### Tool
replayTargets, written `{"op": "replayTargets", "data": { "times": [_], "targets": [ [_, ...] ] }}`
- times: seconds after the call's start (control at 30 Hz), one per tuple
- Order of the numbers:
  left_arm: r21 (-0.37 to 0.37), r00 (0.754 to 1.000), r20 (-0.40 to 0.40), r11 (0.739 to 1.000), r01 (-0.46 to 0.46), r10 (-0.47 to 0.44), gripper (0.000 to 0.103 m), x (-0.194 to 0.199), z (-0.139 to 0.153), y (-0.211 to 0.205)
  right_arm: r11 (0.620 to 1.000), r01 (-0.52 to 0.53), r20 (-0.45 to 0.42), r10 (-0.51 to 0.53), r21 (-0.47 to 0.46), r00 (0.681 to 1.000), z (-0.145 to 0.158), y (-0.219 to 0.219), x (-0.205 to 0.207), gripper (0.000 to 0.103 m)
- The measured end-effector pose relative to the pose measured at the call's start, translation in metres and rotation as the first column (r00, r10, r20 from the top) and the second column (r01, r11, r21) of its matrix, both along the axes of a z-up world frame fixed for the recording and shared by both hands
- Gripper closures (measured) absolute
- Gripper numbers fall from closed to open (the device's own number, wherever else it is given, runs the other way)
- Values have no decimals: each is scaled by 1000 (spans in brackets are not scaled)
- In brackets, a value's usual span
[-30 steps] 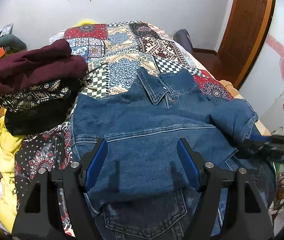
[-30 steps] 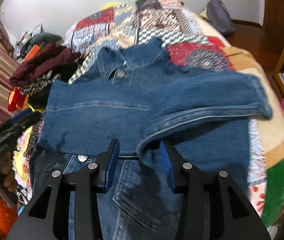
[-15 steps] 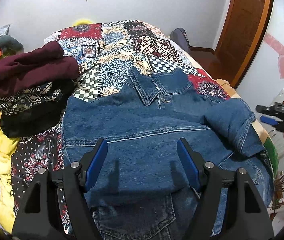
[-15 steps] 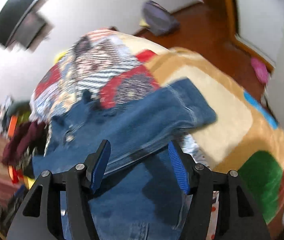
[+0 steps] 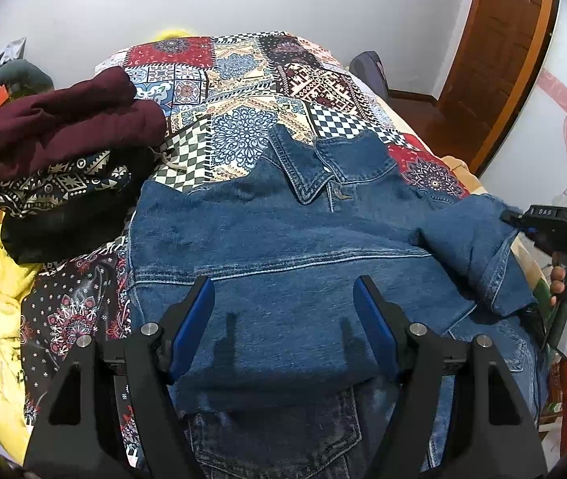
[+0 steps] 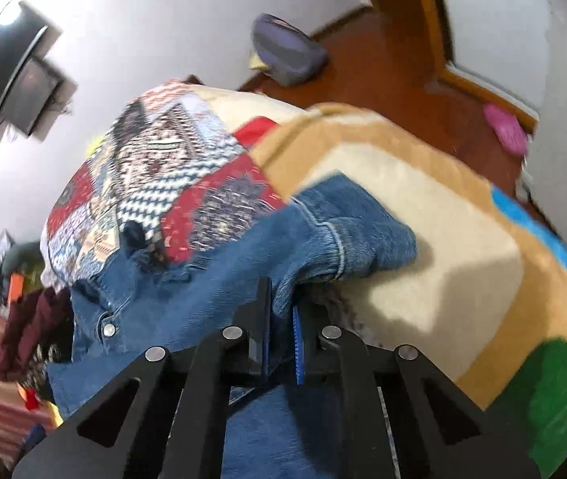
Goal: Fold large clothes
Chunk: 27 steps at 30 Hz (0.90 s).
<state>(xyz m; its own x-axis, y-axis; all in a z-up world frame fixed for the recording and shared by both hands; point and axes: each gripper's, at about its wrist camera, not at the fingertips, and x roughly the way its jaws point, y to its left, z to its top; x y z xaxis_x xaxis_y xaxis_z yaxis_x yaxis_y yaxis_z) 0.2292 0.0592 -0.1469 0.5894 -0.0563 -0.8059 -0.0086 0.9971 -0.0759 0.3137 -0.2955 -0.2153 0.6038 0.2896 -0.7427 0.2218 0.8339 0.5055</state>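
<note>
A blue denim jacket (image 5: 283,239) lies on a patchwork bedspread (image 5: 243,80), collar toward the far wall, lower part folded up over darker jeans (image 5: 275,439). My left gripper (image 5: 283,319) is open and empty, hovering above the jacket's middle. My right gripper (image 6: 281,319) is shut on the jacket's right sleeve (image 6: 343,231), near the bed's right side. It also shows in the left wrist view (image 5: 551,227), at the sleeve's cuff.
A pile of folded clothes, maroon on top (image 5: 64,127), sits at the left of the bed. A yellow garment (image 5: 0,279) hangs off the left edge. A beige blanket (image 6: 443,219) covers the bed's right side. A door (image 5: 503,40) stands far right.
My right gripper has swung to the sleeve at the bed's right side and closed on it. The left gripper has stayed open above the jacket, barely moving.
</note>
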Motion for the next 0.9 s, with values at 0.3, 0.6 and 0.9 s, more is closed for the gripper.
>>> {"op": "replayTargets", "data": {
  "times": [0.3,0.6,0.9],
  "targets": [
    [-4,997,68,999,-32,33,32,-15,20,20,984,-153,229,170,-89,959,95,50,-4,98],
    [-41,979,150,990,-136,141,32,-52,46,76,899,-414,349,437,-143,829,156,173,-16,98],
    [-77,960,107,965,-250,257,32,-87,27,132,697,-682,114,713,-222,692,72,305,-43,97]
  ]
}}
